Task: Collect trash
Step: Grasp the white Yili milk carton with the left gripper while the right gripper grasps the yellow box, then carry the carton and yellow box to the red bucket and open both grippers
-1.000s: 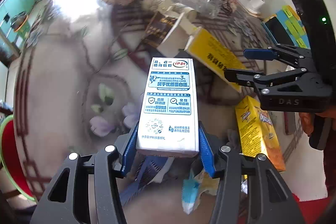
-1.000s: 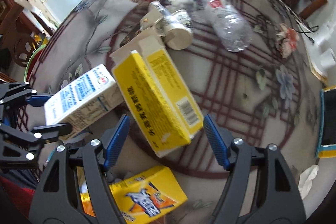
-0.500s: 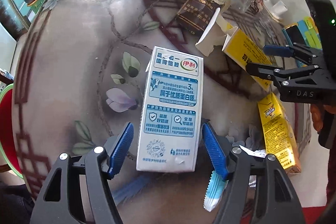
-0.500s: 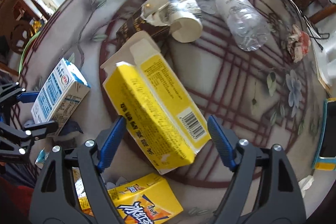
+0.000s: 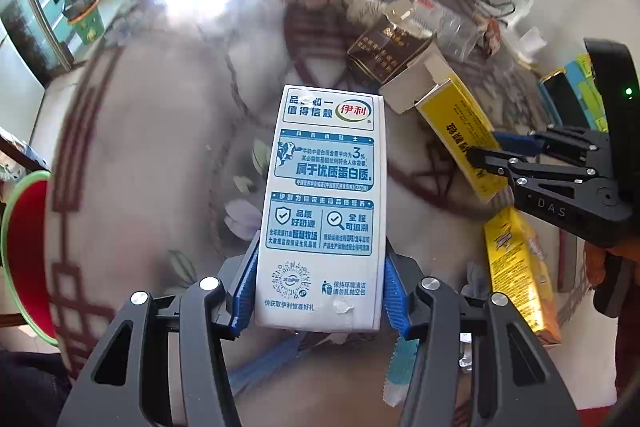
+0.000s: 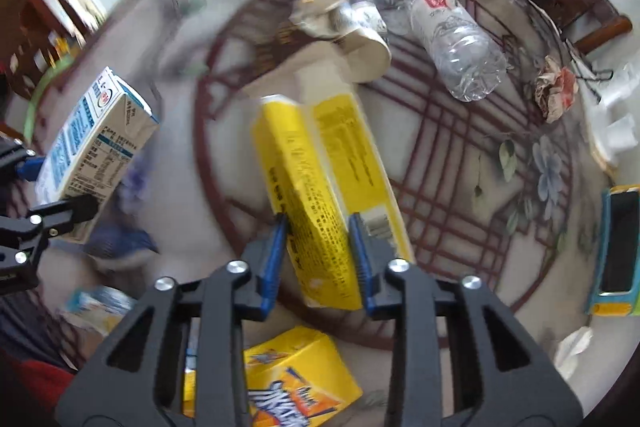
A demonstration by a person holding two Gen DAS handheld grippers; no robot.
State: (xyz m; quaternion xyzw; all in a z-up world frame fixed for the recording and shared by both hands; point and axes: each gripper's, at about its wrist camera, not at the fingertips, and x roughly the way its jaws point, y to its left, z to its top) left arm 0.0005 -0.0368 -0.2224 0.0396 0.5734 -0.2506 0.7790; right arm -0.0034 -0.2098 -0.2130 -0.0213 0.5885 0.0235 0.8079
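A white and blue milk carton [image 5: 324, 187] stands out between the blue pads of my left gripper [image 5: 320, 291]. The jaws are closing and both pads press its lower sides. From the right wrist view the same carton [image 6: 92, 143] hangs at the far left in the left gripper [image 6: 44, 187]. A long yellow box [image 6: 312, 167] with an open flap is tipped onto its narrow side. My right gripper [image 6: 318, 255] is closing on its near end, pads against both faces. In the left wrist view the right gripper [image 5: 486, 147] pinches that yellow box [image 5: 452, 123].
On the patterned round table [image 6: 440, 163] lie a clear plastic bottle [image 6: 452, 35], a paper cup [image 6: 364, 47], a dark brown box [image 5: 384, 51], crumpled wrappers [image 6: 554, 91] and an orange-yellow carton [image 6: 296, 379] near me. A red bin with a green rim [image 5: 24, 255] sits below the table's left edge.
Half a second ago the left jaws stood apart around the milk carton; now they press it again. The right jaws, wide before, have closed on the yellow box, which turned onto its edge.
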